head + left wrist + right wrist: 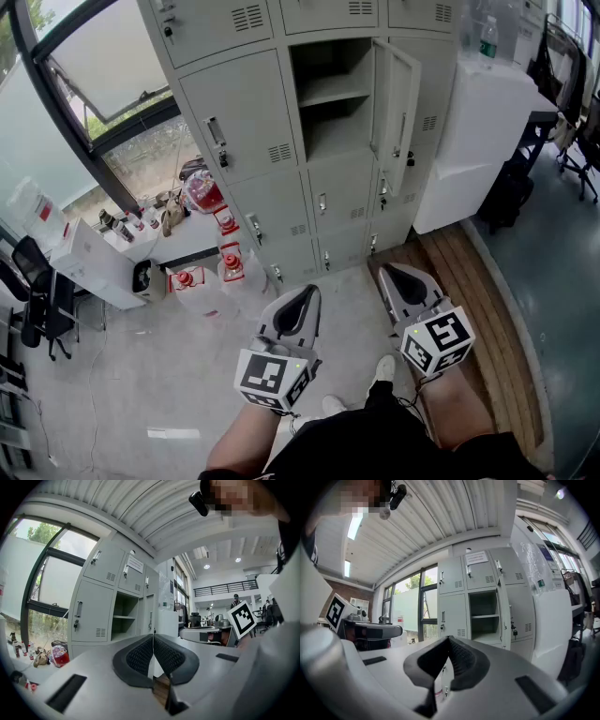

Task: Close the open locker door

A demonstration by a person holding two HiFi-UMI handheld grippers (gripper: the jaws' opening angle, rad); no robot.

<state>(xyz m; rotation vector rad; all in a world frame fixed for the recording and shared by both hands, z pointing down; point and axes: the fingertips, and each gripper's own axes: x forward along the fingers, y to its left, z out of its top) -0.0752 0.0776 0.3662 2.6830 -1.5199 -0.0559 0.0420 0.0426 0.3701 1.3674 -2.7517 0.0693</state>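
A bank of grey lockers (253, 141) stands against the wall beside a large window (94, 75). One compartment (330, 103) in it is open, showing a single shelf inside. The open locker door (396, 112) is hinged on the compartment's right side and swung out into the room, standing nearly edge-on to the head view, with a handle and a lock on its outer face. The left gripper (305, 293) and the right gripper (398, 275) are held low in front of the person, side by side over the pale floor (141, 375), both well apart from the lockers and pointing toward them. In each gripper's own view the two dark padded jaws meet at the tips with nothing between them, so both are closed and empty. The right gripper is near a strip of wooden flooring (483, 309). Right of the lockers stands a white cabinet (487, 122) with a bottle (487, 37) on top. Left of the lockers, under the window, small red things (204, 192) sit beside a low white shelf (94, 258).
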